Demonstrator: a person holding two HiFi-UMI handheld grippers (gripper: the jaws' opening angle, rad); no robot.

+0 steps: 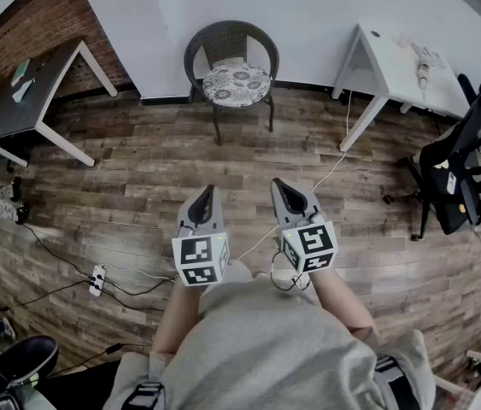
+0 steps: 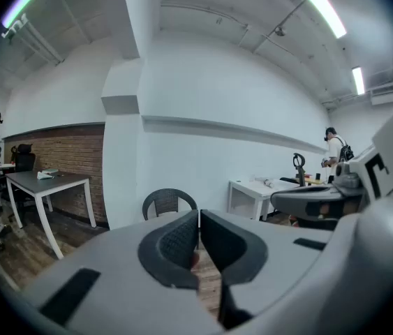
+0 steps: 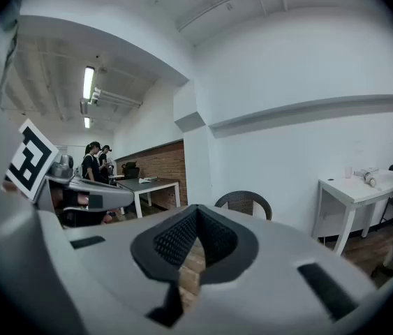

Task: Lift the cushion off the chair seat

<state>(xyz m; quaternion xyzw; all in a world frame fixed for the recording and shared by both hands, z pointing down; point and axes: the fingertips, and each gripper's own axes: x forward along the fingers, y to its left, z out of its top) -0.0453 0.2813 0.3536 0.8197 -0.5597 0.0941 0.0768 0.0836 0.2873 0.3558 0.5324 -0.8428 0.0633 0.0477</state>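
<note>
A dark wicker chair (image 1: 196, 51) stands against the white wall at the top middle of the head view. A round floral cushion (image 1: 237, 83) lies on its seat. My left gripper (image 1: 208, 193) and right gripper (image 1: 282, 185) are side by side close to the person's body, well short of the chair, both pointing toward it. Each is shut with nothing between its jaws. In the left gripper view the chair (image 2: 169, 202) shows just above the closed left gripper (image 2: 199, 213). In the right gripper view the chair back (image 3: 243, 202) rises behind the closed right gripper (image 3: 197, 209). The cushion is hidden in both gripper views.
A grey table (image 1: 18, 101) stands at the left and a white table (image 1: 402, 62) at the right. A black office chair (image 1: 462, 178) is at the far right. A power strip (image 1: 96, 280) and cables lie on the wood floor. People (image 3: 97, 160) stand by the brick wall.
</note>
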